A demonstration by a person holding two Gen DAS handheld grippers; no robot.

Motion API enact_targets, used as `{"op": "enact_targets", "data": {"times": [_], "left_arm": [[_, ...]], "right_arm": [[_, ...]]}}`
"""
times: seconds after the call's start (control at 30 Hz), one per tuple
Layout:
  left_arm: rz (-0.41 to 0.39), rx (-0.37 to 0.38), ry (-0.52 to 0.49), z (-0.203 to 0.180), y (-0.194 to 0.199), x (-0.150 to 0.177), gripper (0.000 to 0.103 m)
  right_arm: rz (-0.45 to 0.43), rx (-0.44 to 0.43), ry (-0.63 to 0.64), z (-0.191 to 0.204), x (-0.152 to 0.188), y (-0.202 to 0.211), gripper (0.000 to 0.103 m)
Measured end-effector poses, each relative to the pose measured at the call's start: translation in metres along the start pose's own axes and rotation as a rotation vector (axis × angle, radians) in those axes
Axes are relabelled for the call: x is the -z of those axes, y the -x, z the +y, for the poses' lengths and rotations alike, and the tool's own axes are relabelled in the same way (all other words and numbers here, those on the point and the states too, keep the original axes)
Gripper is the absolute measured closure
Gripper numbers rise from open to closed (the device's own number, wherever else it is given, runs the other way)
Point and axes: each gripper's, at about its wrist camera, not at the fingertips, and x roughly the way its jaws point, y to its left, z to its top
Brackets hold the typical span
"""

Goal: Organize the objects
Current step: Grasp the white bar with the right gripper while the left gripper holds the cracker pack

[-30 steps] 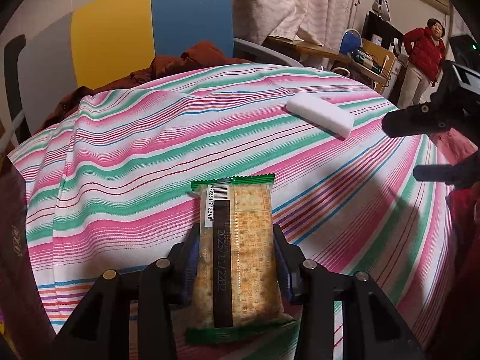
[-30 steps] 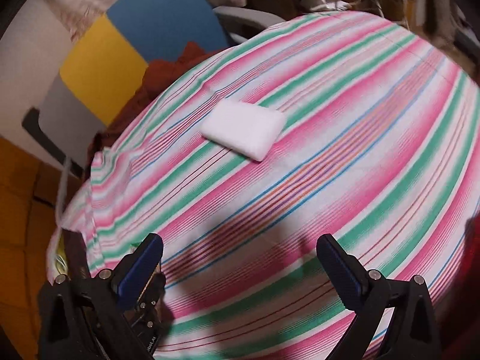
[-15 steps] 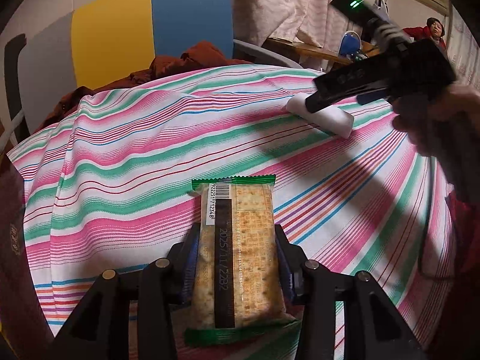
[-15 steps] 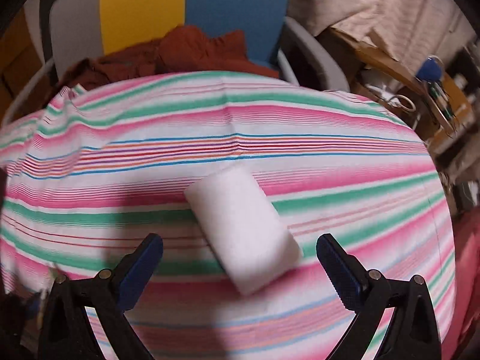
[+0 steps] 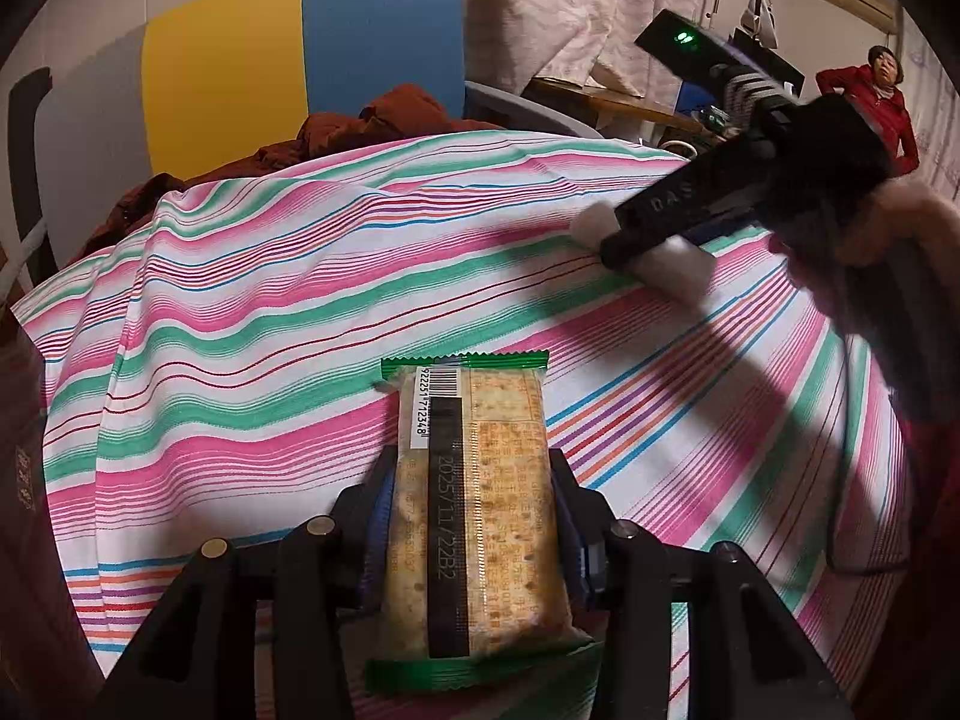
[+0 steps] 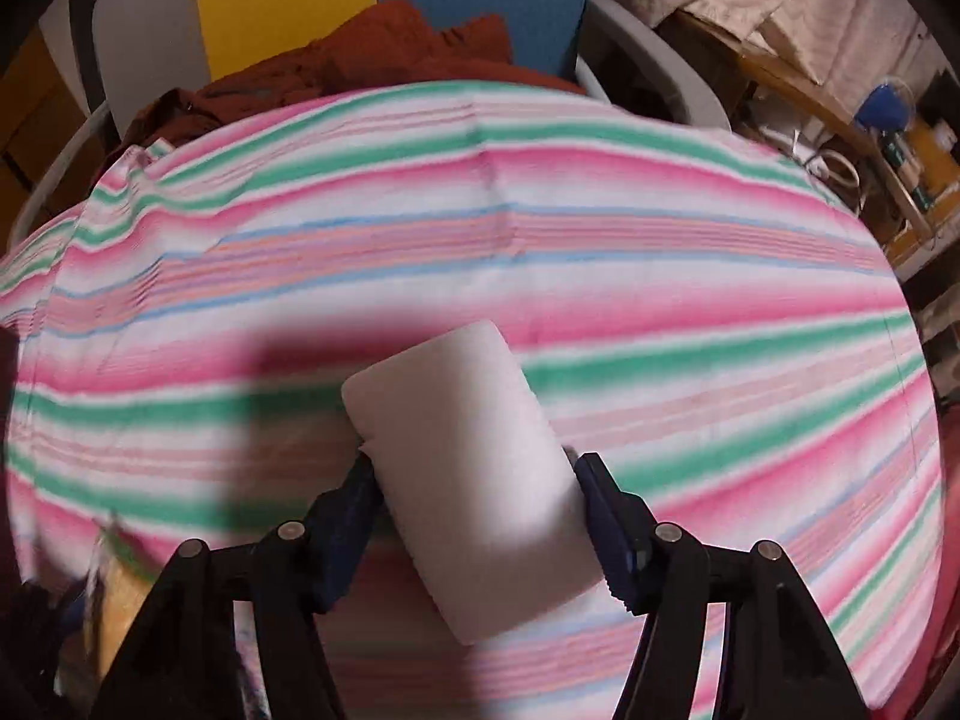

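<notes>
While the left gripper stays clamped on the cracker packet (brittle, so grip its long edges lightly), the right gripper pinches the white sponge block, soft and light, by its 2 long sides on the striped tablecloth.

Pink-green striped tablecloth, white sponge, green-edged cracker packet
</notes>
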Motion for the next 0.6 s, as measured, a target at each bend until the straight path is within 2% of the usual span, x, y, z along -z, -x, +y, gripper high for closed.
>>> {"op": "enact_targets", "data": {"times": [0.2, 0.33, 0.47, 0.6], "left_arm": [[-0.001, -0.005, -0.005, -0.001, 0.001, 0.0, 0.057], [-0.003, -0.013, -0.011, -0.002, 0.001, 0.0, 0.057], [-0.004, -0.016, -0.013, -0.003, 0.001, 0.001, 0.057], [-0.005, -0.021, -0.018, -0.003, 0.001, 0.001, 0.057]], "right_arm": [[0.014, -0.061, -0.055, 0.018, 0.041, 0.028, 0.036], [0.018, -0.034, -0.071, 0.026, 0.06, 0.026, 0.036], [0.031, 0.002, -0.031, 0.03, 0.06, 0.018, 0.035], [0.026, -0.009, -0.025, 0.028, 0.059, 0.017, 0.034]]}}
